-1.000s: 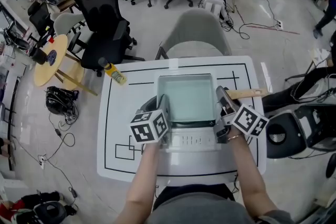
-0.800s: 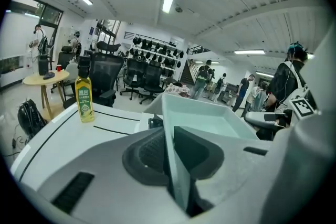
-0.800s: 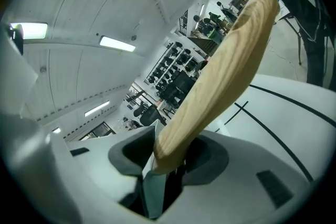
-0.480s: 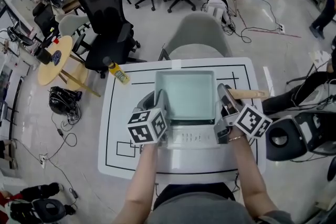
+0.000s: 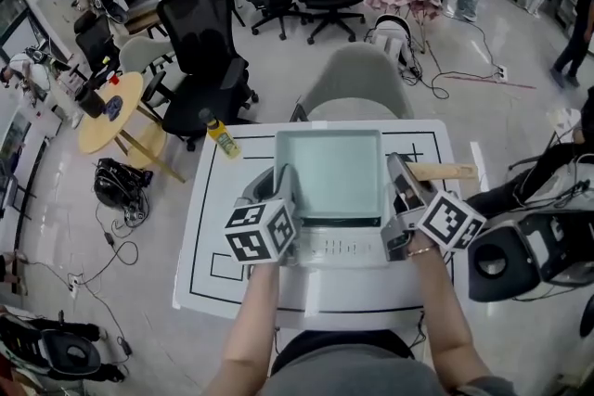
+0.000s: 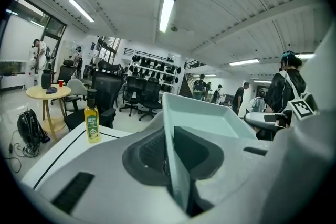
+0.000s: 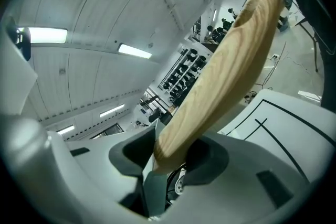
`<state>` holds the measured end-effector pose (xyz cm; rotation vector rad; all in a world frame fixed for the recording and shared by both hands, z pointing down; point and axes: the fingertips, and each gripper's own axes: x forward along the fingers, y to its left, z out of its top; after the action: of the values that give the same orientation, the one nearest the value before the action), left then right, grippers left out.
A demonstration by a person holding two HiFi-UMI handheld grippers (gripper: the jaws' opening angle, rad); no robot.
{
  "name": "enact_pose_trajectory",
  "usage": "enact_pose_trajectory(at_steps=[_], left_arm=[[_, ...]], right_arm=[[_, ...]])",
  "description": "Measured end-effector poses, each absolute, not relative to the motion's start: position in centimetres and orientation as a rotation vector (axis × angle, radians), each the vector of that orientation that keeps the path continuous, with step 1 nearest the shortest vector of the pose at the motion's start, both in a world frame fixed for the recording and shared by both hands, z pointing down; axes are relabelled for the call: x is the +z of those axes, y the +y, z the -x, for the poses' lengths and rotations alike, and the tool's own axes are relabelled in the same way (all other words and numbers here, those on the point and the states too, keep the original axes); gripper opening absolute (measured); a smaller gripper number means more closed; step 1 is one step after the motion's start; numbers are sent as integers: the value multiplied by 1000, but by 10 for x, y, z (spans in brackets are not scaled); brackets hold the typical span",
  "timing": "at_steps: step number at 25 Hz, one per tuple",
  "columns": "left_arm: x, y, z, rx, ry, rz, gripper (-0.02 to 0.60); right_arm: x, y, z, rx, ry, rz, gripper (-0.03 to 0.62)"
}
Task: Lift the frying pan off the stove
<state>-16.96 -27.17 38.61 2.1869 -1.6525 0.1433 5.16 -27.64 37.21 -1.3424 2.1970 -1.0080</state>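
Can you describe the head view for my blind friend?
The left gripper grips the rim of a pale green square frying pan and the right gripper its wooden handle, over a white table. A yellow bottle stands nearby.

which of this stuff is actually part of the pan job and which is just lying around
Part of the job:
- pan
- handle
- stove
- left gripper, shut on the pan's rim
- right gripper, shut on the handle

Just lying about:
- oil bottle
- grey chair
- black office chair
- round wooden table
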Motion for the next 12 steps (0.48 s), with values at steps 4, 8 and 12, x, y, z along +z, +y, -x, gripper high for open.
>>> enact_pose_trajectory(at_steps=[4, 8, 12], left_arm=[[373, -266, 171, 108, -1678, -2204, 40], [358, -260, 174, 72, -1703, -2209, 40], [347, -254, 173, 50, -1721, -2224, 40]], right_arm=[[359, -273, -49, -969, 2216, 1314, 153], [346, -269, -47, -953, 2226, 1279, 153], [335, -263, -46, -933, 2235, 1249, 153]])
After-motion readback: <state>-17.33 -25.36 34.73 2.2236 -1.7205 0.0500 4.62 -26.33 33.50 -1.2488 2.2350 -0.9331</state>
